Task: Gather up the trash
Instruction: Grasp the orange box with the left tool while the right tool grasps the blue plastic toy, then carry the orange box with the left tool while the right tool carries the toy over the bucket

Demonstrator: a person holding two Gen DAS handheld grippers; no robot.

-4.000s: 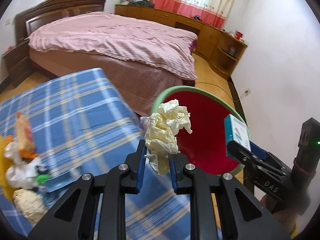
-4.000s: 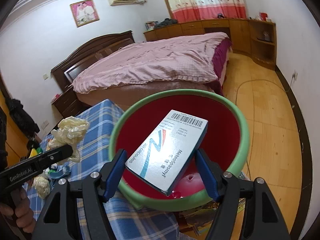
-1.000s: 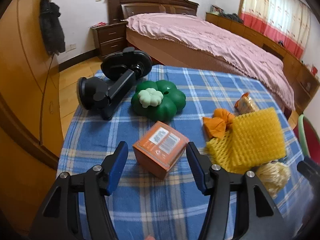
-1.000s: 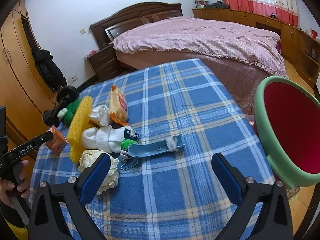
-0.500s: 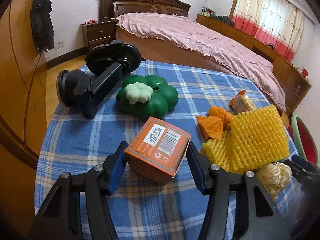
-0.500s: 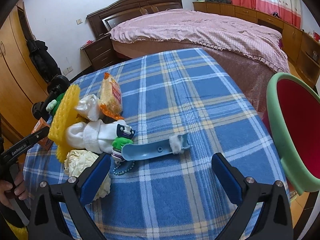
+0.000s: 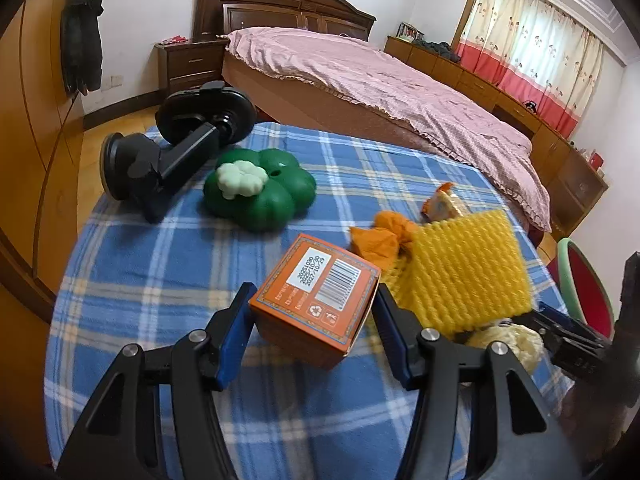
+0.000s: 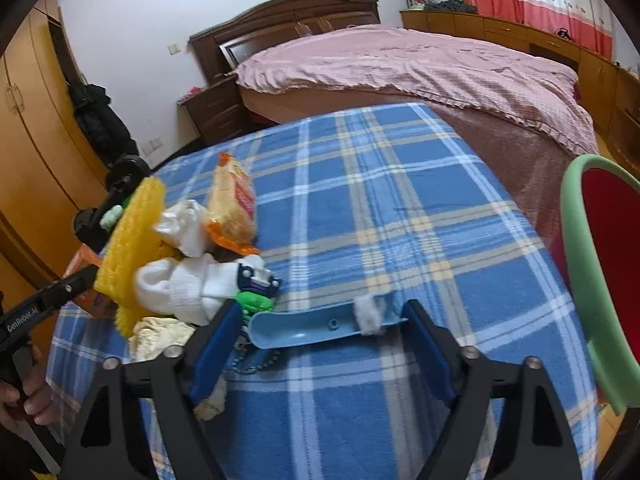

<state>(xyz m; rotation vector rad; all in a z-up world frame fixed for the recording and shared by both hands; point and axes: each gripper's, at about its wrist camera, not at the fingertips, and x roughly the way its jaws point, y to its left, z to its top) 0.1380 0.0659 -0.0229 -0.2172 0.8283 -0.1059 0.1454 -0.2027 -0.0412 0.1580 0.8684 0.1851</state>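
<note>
Blue plaid tablecloth fills mid-frame, orange box sits lower centre squeezed by the left gripper, while the right gripper is closing around the blue plastic strip lying crosswise between its jaws.

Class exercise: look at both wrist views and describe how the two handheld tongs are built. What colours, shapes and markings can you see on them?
Both tongs, left and right, have matte black angular frames with triangular cut-outs and silver bolts at the joints. Their fingers are lined with flat blue pads. White lettering "GenRobot.AI" runs along the left tongs' side, seen in the right wrist view. The right tongs' body carries faint letters, not clearly readable. No sleeves or cables show.
</note>
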